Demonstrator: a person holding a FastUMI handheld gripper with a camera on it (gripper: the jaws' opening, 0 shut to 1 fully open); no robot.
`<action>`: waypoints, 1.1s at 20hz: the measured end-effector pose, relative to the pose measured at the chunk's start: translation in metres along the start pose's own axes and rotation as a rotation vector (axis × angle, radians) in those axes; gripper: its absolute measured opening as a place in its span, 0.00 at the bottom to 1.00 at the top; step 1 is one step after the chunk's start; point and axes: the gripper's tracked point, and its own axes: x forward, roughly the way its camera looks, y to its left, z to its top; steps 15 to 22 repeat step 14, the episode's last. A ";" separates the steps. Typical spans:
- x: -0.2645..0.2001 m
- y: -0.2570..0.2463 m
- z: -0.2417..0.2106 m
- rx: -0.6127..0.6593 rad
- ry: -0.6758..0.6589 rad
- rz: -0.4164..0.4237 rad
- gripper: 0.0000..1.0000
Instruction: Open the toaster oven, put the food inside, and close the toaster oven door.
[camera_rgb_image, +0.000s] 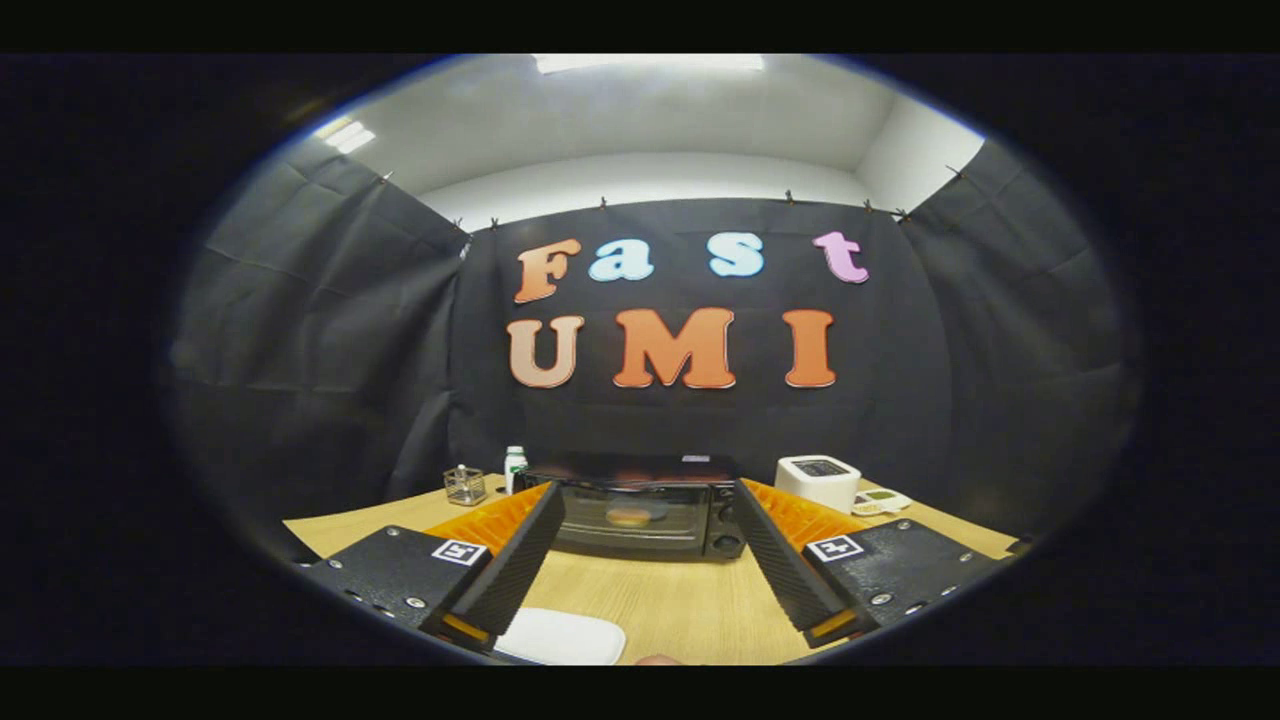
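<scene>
Jaws are spread wide right now, holding nothing, with the gripper (645, 520) hovering over the wooden desk (670, 600) and aimed straight at the toaster oven (640, 510). Both fingers (520, 560) angle outward from each other, and the oven sits beyond their tips, framed pretty neatly in the gap between them. No contact with anything as far as I can see, there's a clear strip of bare desk between the fingertips and the oven front.

Oven itself is a small black box sitting near the back of the desk, up against the black cloth wall. Its door looks closed, and through the glass you can make out a round, pale brownish food item (630, 516) inside, maybe a bun or something, too small to say for sure. Knobs are on the right side of the oven front.

Other stuff around: a small clear container (465, 485) and a white bottle with a green cap (515, 465) sit to the left of the oven, just behind the left finger. Off to the right there's a white boxy appliance (818, 480) and a small white gadget (880, 500) beside it. Close to the camera, between the finger bases, a white flat plate (560, 636) rests on the desk.
</scene>
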 end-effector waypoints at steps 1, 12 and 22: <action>-0.001 -0.003 0.005 -0.008 -0.020 -0.020 1.00; 0.003 0.009 0.013 0.068 -0.084 0.004 1.00; 0.004 0.010 0.014 0.089 -0.092 0.006 1.00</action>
